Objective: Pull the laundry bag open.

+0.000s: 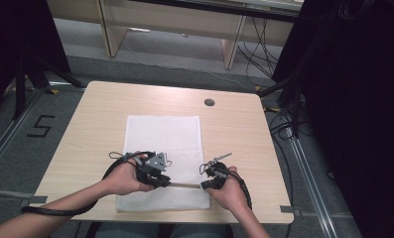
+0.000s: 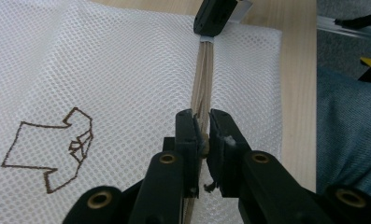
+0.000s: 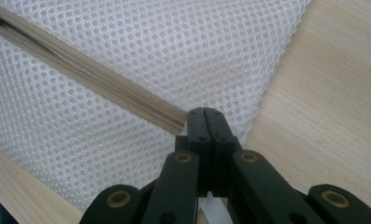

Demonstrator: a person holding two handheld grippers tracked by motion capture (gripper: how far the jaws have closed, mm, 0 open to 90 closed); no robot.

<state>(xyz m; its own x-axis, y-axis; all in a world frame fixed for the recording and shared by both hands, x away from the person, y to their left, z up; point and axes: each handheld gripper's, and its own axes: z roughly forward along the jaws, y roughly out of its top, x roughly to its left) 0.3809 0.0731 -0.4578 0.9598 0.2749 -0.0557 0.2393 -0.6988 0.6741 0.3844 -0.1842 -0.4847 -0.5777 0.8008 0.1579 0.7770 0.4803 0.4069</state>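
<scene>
White mesh laundry bag [image 1: 162,144] lying flat mid-table [image 1: 100,99], beige zipper [image 2: 203,79] running across the near end. Left gripper [image 2: 202,136] clamped on what looks like the zipper pull, jaws nearly together with the tab between them. Right gripper [image 3: 205,122] pinched fully closed on the zipper's end at the bag's right edge, anchoring it.

Probably mid-zip, either direction, can't tell which. Best bet: keep the right end pinned and taut, drag the pull straight along the track, low and level, no twisting or the mesh bunches and snags.

Nothing much in the way: brown shirt-outline print [image 2: 50,151] on the mesh, small round grommet [image 1: 209,102] far side, cables well clear.
</scene>
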